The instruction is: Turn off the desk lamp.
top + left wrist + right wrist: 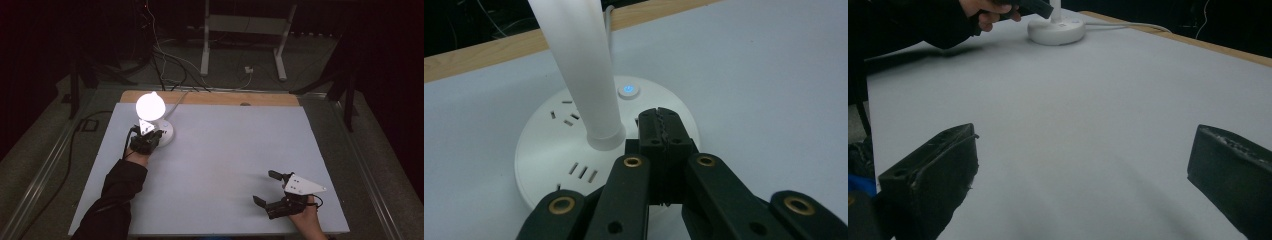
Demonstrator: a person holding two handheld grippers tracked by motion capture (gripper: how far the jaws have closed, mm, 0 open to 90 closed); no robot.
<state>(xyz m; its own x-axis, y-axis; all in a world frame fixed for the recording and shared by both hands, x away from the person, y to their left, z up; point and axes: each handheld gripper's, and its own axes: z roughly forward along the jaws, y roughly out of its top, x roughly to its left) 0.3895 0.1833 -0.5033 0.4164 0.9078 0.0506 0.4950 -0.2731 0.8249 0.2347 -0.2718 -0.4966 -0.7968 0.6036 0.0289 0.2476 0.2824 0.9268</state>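
1. Lamp (150, 106) stood at the far left of the white table (225, 165), lit, its head glowing bright; its round white base (574, 150) sat just short of the wooden strip (210, 97) along the table's far edge.
2. The base carried socket slots and a small button (629, 90) with a blue glow, beside the white stem (584, 70).
3. Your left gripper (146, 141) hung over the near side of the base. In the left gripper view its jaws were clenched together with nothing between them, tips just short of the button; whether they touched the base, you could not tell.
4. Your left hand and dark sleeve (117, 195) ran in from the bottom left.
5. Your right gripper (267, 189) sat well apart, near the table's front right corner, jaws released and spread wide over bare table, holding nothing.
6. A white cable (1128, 24) ran from the base toward the far edge.
7. Beyond the table: dark floor, loose cables, a white stand (245, 30).
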